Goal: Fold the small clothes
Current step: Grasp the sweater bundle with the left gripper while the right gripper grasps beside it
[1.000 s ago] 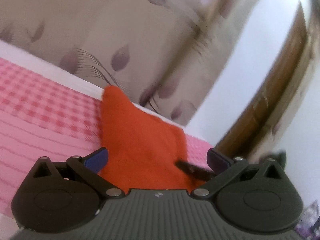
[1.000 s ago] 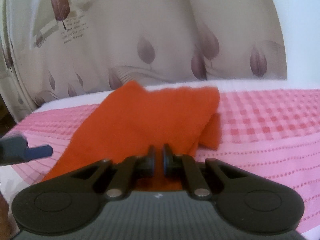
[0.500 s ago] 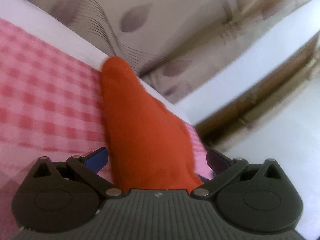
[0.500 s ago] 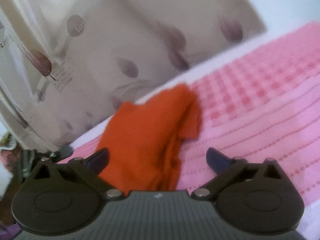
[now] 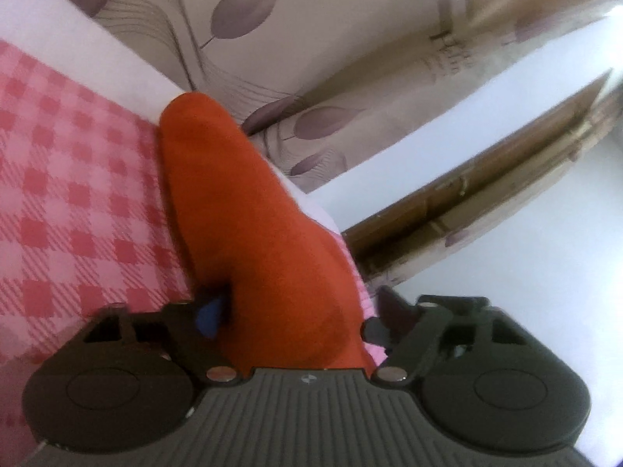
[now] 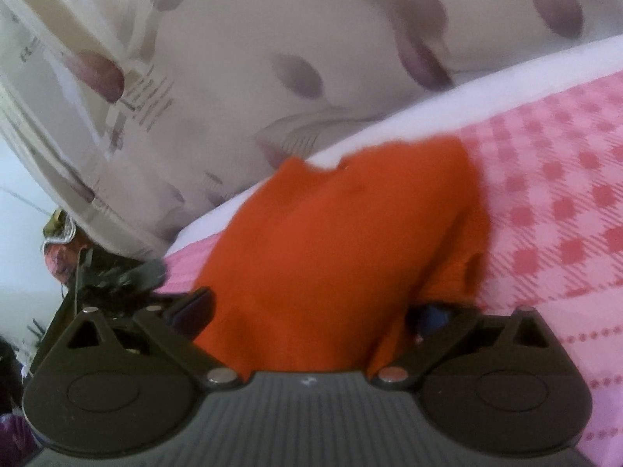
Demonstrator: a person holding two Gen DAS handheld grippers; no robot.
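Orange cloth (image 5: pixel 264 241) bunched on pink checked bed (image 5: pixel 70 202).
Left gripper (image 5: pixel 300 315) jaws closing round its soft fold; right gripper (image 6: pixel 311 311) jaws wide apart.

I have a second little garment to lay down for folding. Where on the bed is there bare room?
The pink checked cover lies bare beside the orange garment, on the side away from the bed's end, up to the white strip under the leaf-print curtain. It is crowded at the garment, which both the left gripper and the right gripper straddle.

The right gripper (image 6: pixel 309 313) stands wide open astride the near end of an orange garment (image 6: pixel 342 241) lying on pink checked bedding (image 6: pixel 553 210); a leaf-patterned curtain (image 6: pixel 272 58) hangs beyond.
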